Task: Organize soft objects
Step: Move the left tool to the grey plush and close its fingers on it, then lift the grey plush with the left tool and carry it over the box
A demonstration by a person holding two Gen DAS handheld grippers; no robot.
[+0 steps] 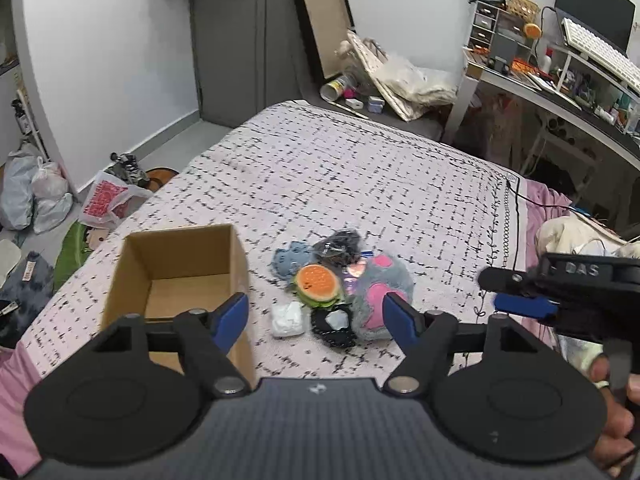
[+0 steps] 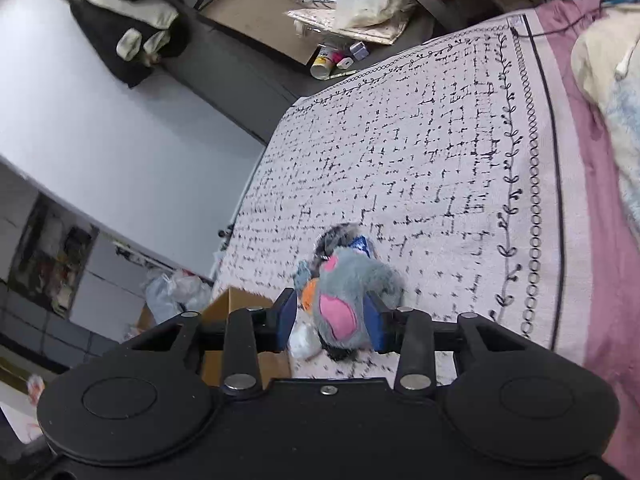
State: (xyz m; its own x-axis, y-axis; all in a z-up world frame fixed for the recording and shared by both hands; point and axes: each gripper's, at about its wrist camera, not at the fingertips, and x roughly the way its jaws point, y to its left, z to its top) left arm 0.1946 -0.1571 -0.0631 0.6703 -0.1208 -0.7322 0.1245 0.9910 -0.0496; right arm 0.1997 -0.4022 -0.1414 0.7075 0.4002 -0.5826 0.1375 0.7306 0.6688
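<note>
Inspection of present state. My left gripper (image 1: 316,316) hangs above the bed (image 1: 360,168) with its jaws spread wide and nothing between them. My right gripper (image 2: 330,322) is also spread, its blue pads flanking the grey plush paw (image 2: 348,300); whether either pad touches the fur I cannot tell, and no squeeze shows in the plush.

Location of items: the soft objects lie in one tight heap on the patterned bedspread, just right of the open cardboard box (image 1: 176,280), which shows nothing inside. The heap holds the grey plush paw, an orange burger-shaped toy (image 1: 318,284), a small blue plush (image 1: 290,262), a white soft piece (image 1: 286,318), a black ring-shaped item (image 1: 334,326) and a dark bundle (image 1: 340,244) at the back.

Risks noted:
- The paw overlaps its neighbours. A closing pad may catch the black ring or the burger toy and drag them along, then shed them short of the box.
- Plush compresses, so a shallow pinch on fur alone may slip on the lift.
- The box is light and stands near the bed's edge, so a nudge from the left gripper could shift it or tip it off.
- Both grippers work close together, so a collision is possible over the heap.
</note>
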